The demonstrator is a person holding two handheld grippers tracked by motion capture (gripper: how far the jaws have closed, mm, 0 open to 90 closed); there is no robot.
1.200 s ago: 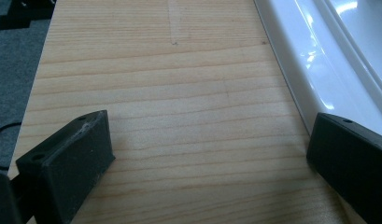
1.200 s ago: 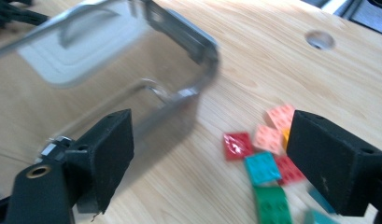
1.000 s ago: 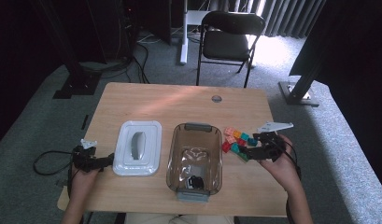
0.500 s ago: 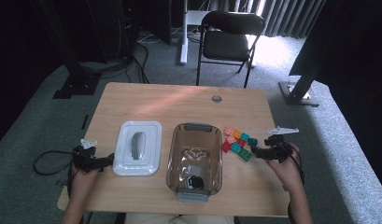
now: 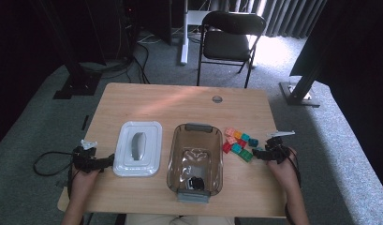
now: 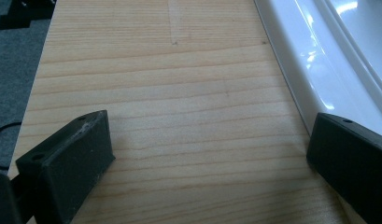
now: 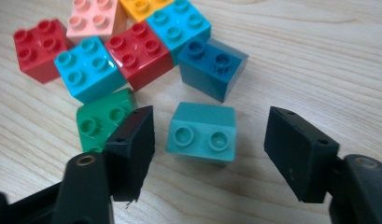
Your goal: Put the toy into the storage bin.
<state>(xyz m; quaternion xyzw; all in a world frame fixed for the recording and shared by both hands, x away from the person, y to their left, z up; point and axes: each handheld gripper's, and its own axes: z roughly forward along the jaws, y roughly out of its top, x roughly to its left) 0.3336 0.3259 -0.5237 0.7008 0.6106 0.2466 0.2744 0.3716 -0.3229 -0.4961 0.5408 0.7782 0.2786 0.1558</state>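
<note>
Right gripper (image 7: 209, 154) is low over the table (image 5: 170, 101) at the right side, forearm entering from the bottom edge, jaws pointing toward the pile of bricks (image 5: 238, 140). Its jaws have just been closing and stand part open, straddling a light teal brick (image 7: 202, 132) with gaps on both sides; pads not touching it. Left gripper (image 6: 209, 154) lies level at the table's left edge, jaws wide apart and empty, just beside the white lid (image 5: 138, 147). Clear bin (image 5: 195, 159) sits between lid and bricks.

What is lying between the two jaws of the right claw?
A light teal brick lies between the jaws of the right claw, touching neither pad, as the right gripper view shows. The jaws have just been closing around it.
</note>
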